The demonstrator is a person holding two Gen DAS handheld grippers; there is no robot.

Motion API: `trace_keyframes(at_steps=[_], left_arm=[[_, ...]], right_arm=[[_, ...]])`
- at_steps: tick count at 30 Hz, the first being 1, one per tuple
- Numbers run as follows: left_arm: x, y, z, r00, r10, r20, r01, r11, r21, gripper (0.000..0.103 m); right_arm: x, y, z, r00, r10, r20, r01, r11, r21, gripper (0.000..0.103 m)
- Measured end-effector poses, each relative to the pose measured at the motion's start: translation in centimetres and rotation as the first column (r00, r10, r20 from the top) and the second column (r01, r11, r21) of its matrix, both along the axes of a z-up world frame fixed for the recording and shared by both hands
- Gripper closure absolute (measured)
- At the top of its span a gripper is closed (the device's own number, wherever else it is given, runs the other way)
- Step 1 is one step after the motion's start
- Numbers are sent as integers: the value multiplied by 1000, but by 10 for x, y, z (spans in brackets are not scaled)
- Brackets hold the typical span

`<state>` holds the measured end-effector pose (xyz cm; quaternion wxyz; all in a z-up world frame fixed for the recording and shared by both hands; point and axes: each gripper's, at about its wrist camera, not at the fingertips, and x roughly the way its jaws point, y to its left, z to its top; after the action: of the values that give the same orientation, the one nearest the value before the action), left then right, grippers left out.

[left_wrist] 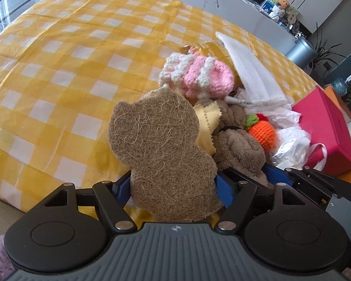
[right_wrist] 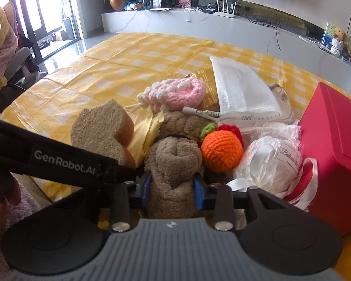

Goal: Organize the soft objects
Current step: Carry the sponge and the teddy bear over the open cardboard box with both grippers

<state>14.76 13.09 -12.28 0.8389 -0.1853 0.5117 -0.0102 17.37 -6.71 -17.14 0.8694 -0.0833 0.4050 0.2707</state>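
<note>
A brown bear-shaped loofah sponge (left_wrist: 161,145) stands on edge on the yellow checked tablecloth (left_wrist: 70,58). My left gripper (left_wrist: 173,187) is shut on its lower part, a blue pad pressing each side. In the right wrist view the sponge (right_wrist: 100,126) shows an orange backing, and the left gripper's black finger (right_wrist: 58,161) crosses in front of it. My right gripper (right_wrist: 172,187) is shut on a brown braided plush towel (right_wrist: 173,157) just right of the sponge. The right gripper's blue pad and black links (left_wrist: 280,175) show beside the plush (left_wrist: 238,149).
The pile behind holds a pink-and-white crochet piece (right_wrist: 175,91), an orange crochet fruit (right_wrist: 221,149), a yellow cloth (right_wrist: 145,131), a white mesh bag (right_wrist: 241,91) and a crumpled white plastic bag (right_wrist: 269,161). A red box (right_wrist: 334,140) stands close on the right.
</note>
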Motion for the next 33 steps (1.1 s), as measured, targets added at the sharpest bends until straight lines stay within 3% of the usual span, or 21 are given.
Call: trace_keyframes(at_steps=[6, 13, 20, 29, 33], left_arm=[[-14, 2, 25, 999, -15, 36, 15, 1000, -1, 20], [-23, 3, 51, 997, 1, 73, -9, 993, 118, 20], [-33, -9, 76, 992, -43, 116, 20, 982, 186, 20], [-48, -57, 119, 965, -203, 167, 158, 955, 251, 20], [-52, -93, 133, 939, -293, 182, 230, 925, 302, 20]], right_arm=[[-9, -15, 26, 1000, 4, -14, -2, 997, 79, 72], [-31, -18, 57, 994, 36, 102, -42, 998, 52, 72], [-32, -37, 80, 992, -21, 123, 2, 989, 148, 71], [-59, -76, 122, 972, -106, 208, 76, 986, 148, 71], [-74, -105, 135, 959, -162, 233, 128, 980, 154, 71]])
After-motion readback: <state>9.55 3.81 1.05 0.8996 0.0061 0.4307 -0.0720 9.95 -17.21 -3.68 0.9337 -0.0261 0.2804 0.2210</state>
